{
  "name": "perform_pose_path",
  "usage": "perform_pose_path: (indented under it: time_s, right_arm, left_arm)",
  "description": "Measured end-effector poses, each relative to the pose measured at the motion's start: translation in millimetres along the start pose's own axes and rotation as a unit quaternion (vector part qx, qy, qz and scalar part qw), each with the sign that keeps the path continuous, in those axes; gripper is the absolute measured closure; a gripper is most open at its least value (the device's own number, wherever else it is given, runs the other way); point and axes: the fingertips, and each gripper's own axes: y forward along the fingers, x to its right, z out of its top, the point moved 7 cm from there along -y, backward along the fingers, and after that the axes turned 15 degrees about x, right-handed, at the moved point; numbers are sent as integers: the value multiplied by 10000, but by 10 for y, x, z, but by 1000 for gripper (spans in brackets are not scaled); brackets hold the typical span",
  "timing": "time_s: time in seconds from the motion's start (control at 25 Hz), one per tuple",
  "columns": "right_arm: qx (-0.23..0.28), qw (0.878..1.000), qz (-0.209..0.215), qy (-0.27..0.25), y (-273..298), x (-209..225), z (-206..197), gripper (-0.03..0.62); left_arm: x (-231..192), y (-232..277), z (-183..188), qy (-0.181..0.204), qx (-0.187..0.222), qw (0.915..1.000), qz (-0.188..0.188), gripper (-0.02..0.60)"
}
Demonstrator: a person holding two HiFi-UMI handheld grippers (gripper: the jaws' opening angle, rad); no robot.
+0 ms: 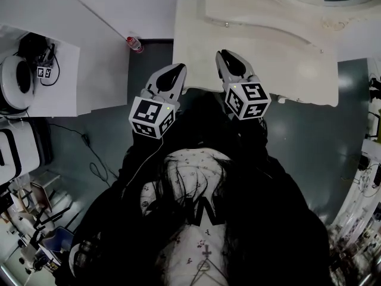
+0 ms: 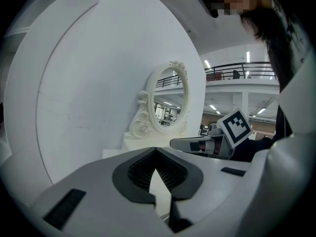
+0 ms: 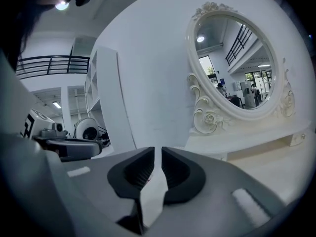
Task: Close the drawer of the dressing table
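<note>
The dressing table (image 1: 196, 40) is standing at the head view's upper right, its front edge just under both grippers. No drawer is showing pulled out, so it is probably already shut. The left gripper (image 1: 177, 70) is holding its fingers pressed together, empty. The right gripper (image 1: 226, 57) is holding its fingers slightly apart, pinching nothing. Any further forward push is risking a knock on the table's edge. No writing is showing, only 2 marker cubes.

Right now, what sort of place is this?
Probably a staged set inside a big hall: a white dressing table, its ornate mirror, a mezzanine railing behind, cabled equipment nearby.
</note>
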Motion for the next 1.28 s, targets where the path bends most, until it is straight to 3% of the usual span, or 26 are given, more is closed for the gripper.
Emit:
perform_pose_path:
  time_s: [0.2,0.6,0.88,1.28]
  right_arm:
    - [39,9999,-115,-16,-311,-280,-61,583]
    - [-76,9998,-180,-92,-772,-400,-55,585]
    - [28,10000,-21,-87,-1079,-413,12,585]
    - [279,9993,-215,92,-2334,12,94,585]
  left_arm:
    - [61,-259,-123,-96,-83,9999,-84,581]
    - [398,-374,-217,-204,-39,9994,-282,581]
    - [572,-455,-178,-86,68,9999,-80,581]
    - [1776,-432,-375,-59,-3,9997,-240,581]
